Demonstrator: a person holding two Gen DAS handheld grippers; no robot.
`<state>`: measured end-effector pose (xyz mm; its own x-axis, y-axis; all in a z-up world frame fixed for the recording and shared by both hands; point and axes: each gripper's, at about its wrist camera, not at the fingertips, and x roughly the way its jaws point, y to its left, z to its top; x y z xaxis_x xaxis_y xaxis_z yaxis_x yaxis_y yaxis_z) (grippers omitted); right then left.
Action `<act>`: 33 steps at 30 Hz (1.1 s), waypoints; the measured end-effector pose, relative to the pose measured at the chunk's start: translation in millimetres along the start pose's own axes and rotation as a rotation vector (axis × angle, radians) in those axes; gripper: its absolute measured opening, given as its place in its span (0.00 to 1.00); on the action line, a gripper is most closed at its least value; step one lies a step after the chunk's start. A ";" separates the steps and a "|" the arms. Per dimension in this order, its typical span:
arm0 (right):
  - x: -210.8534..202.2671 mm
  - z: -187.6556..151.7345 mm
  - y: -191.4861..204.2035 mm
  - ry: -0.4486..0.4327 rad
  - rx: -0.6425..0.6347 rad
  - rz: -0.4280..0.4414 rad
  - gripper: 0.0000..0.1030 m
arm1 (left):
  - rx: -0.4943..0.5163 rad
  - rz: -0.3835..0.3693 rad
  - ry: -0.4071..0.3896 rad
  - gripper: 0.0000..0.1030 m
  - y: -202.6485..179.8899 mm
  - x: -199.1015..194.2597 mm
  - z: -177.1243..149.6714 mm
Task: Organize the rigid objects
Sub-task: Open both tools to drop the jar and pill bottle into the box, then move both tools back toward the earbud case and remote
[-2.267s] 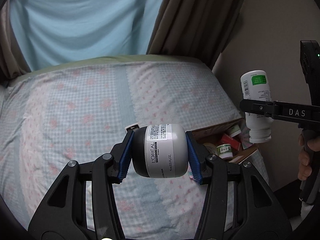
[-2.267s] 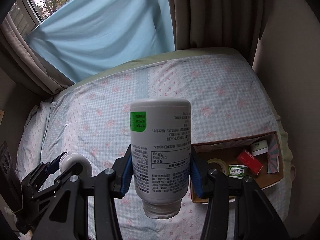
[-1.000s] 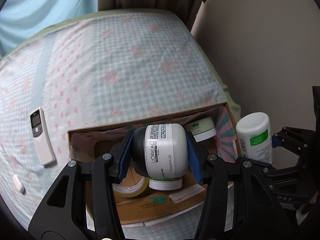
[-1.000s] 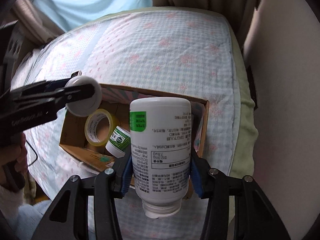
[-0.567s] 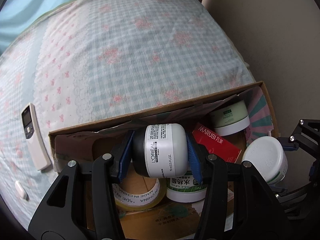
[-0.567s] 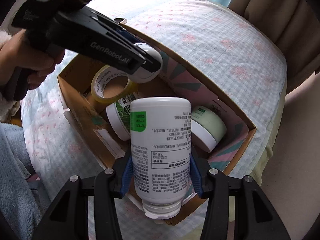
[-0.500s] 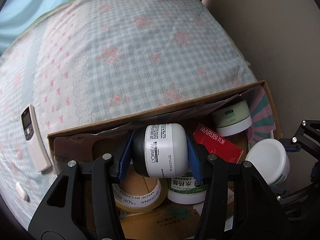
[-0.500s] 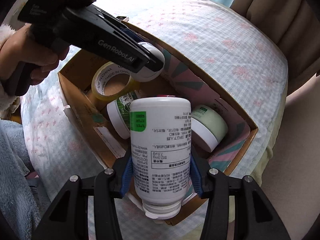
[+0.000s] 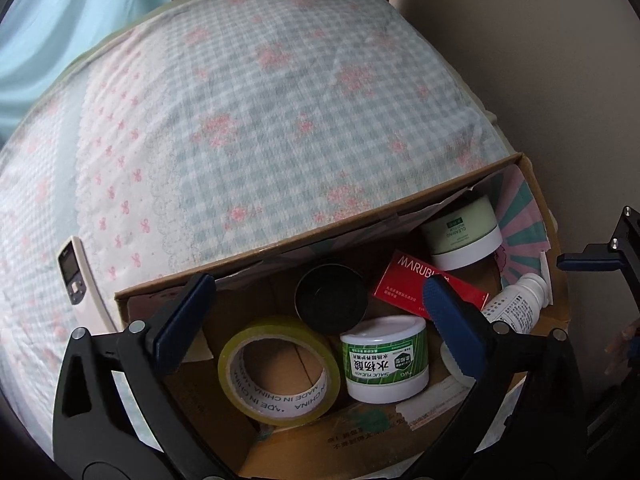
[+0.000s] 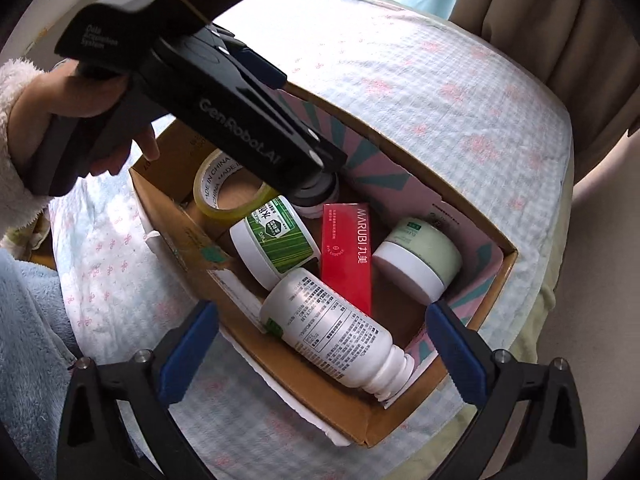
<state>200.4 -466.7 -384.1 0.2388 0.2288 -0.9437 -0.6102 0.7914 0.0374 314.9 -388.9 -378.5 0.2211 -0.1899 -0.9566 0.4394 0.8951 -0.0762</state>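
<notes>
Left wrist view: my left gripper [image 9: 318, 316] hangs over the box [image 9: 360, 220] with its jaws opening, spread wide and pressing on nothing; the black jar [image 9: 331, 298] sits below them against the box's far wall, base up as far as I can tell, near the middle of that wall. From the right wrist view, my right gripper [image 10: 320, 354] is the same, jaws opening with nothing clamped, and the white bottle [image 10: 332, 330] lies on its side along the near wall, its neck toward the near right corner. Between them I see the tape roll [image 9: 280, 370] by the left end, the green-label tub [image 9: 384, 360] leaning at the near wall, the red carton [image 10: 348, 258] flat on the floor of the box, and the pale green jar [image 10: 418, 258] toward the far right corner. The box rests at the bed's right edge, and a remote [image 9: 80, 284] lies on the bedspread [image 9: 260, 100] off the box's left end. I judge the jar and bottle both delivered. If I had to shift them: the bottle looks like light, stiff, smooth plastic and, lying down, it may roll, so I would pinch it across the barrel mid-length, not at the narrow neck. The jar looks squat, hard and heavier for its size; I would take it across its round side, squarely, since the glossy wall could slip.
</notes>
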 end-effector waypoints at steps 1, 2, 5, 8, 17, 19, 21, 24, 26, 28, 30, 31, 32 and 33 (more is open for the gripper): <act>0.7 -0.5 0.8 0.006 0.000 -0.004 1.00 | -0.001 0.003 -0.003 1.00 0.8 -2.1 -0.1; 1.3 -0.8 1.3 0.010 0.000 -0.008 1.00 | -0.003 0.005 -0.006 1.00 1.4 -4.0 -0.1; 1.3 -2.4 0.4 0.012 0.010 -0.010 1.00 | -0.004 0.008 -0.014 1.00 3.7 -10.8 -1.8; -1.7 -3.0 1.0 0.010 0.024 -0.011 1.00 | -0.001 0.016 -0.019 1.00 5.3 -19.9 -6.1; -26.2 -1.7 8.6 -0.010 0.038 -0.067 1.00 | 0.006 0.008 -0.040 1.00 3.7 -51.5 -18.6; -38.2 -1.6 12.7 -0.025 0.037 -0.084 1.00 | 0.011 0.010 -0.061 1.00 1.7 -66.5 -21.7; -51.8 -1.0 17.2 -0.041 0.039 -0.097 1.00 | 0.018 0.023 -0.086 1.00 -1.0 -83.6 -25.0; -71.4 2.8 24.9 -0.065 0.040 -0.122 1.00 | 0.021 0.030 -0.125 1.00 -1.4 -113.8 -32.4; -83.7 8.4 30.2 -0.078 0.045 -0.142 1.00 | 0.013 0.023 -0.157 1.00 1.3 -137.8 -39.9; -98.7 15.9 34.9 -0.090 0.058 -0.150 1.00 | 0.004 0.030 -0.191 1.00 6.4 -164.3 -49.3; -113.9 24.8 39.1 -0.100 0.070 -0.148 1.00 | -0.004 0.039 -0.232 1.00 12.9 -192.7 -59.8; -122.3 29.9 42.7 -0.110 0.071 -0.150 1.00 | -0.010 0.043 -0.256 1.00 17.2 -206.9 -65.8; -130.6 35.4 47.2 -0.121 0.068 -0.159 1.00 | -0.017 0.050 -0.279 1.00 21.5 -220.1 -71.5; -136.6 39.8 51.0 -0.133 0.064 -0.175 1.00 | -0.023 0.054 -0.301 1.00 26.9 -232.8 -77.6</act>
<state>166.8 -435.0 -240.2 0.4370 0.1542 -0.8861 -0.5023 0.8591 -0.0982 207.7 -289.2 -179.7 0.4932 -0.2495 -0.8334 0.4005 0.9156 -0.0371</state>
